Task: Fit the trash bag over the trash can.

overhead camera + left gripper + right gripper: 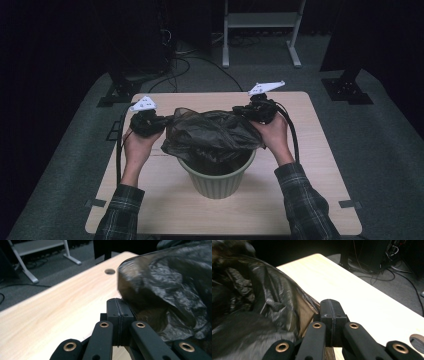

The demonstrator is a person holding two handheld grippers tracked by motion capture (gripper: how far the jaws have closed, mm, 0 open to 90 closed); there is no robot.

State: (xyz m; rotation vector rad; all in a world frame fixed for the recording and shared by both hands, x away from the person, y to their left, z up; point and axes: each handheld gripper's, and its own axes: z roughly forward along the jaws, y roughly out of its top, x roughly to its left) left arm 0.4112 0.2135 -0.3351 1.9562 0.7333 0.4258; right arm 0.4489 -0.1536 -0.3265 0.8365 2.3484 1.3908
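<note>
A thin, crinkled, glossy plastic bag [212, 132] drapes a matt ribbed green bin [218, 182] on a smooth pale wood-grain table [320, 165].

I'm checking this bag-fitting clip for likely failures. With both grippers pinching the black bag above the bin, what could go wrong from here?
1. The left gripper and right gripper each pinch only a thin edge of the black bag; pulling outward may tear the film or let it slip free.
2. The bag sits bunched over the green bin, so it may not open over the rim.
3. The bin stands unheld on the table; a sideways tug might tip it.
</note>
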